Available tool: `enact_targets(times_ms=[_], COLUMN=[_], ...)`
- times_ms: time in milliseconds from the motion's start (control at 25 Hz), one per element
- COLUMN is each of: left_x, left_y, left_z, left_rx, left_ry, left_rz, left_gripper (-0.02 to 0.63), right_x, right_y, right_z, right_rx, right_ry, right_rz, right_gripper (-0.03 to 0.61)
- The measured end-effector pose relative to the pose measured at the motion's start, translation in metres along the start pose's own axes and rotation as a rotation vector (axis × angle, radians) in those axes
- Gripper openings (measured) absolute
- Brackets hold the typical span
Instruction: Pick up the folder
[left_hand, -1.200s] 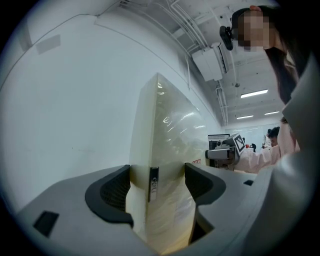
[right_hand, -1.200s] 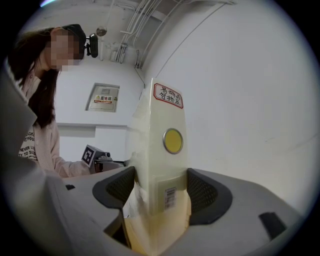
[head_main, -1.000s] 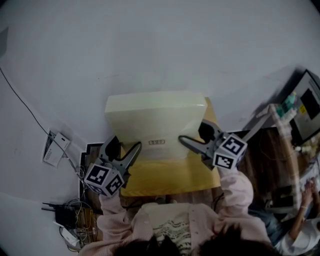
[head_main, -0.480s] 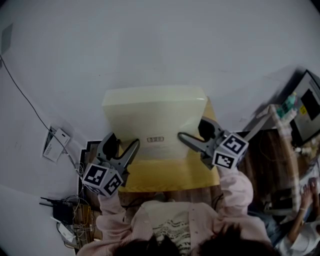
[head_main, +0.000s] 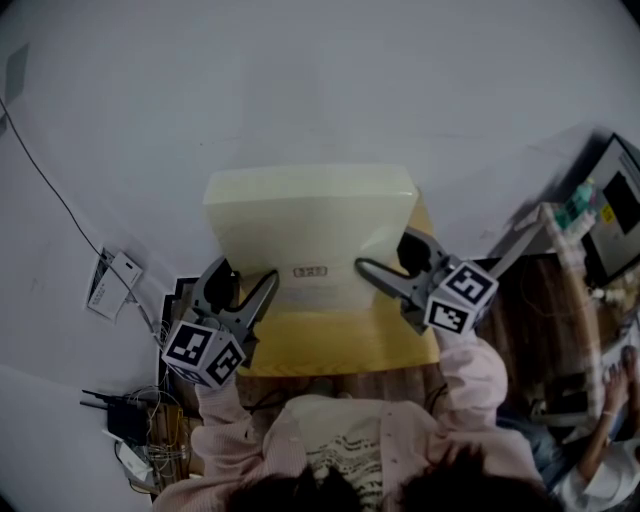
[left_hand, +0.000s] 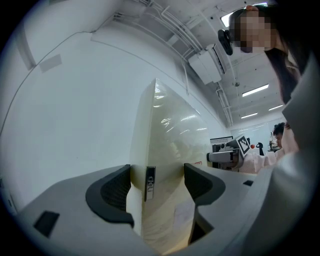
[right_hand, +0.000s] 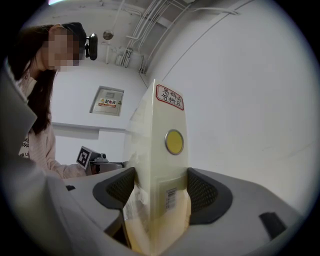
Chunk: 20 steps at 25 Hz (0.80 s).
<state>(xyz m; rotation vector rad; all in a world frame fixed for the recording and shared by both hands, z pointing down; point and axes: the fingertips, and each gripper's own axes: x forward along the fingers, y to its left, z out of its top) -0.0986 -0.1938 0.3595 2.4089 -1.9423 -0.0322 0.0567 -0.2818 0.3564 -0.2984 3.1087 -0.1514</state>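
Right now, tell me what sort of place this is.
Probably an office or lab workroom: strip lights and bare pipes on the ceiling, a monitor at the right, and cables on the floor.

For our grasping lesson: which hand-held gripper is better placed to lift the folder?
Right, probably: the right hand-held gripper has both pads flat on the folder; the left hand-held gripper presses its bulging side.
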Motion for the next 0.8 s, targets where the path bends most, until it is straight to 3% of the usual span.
enact_targets(times_ms=[800], left_x=[-0.003], left_y=[0.001], left_z=[-0.002], left_rx=[-0.027], left_ry=[-0.007], left_rz=[0.01], left_gripper=[0.336], right_x=[0.002], right_y=[0.003], right_z=[0.0], right_rx=[-0.033], right_ry=[0.021], right_rz=[0.001], right_gripper=[0.336])
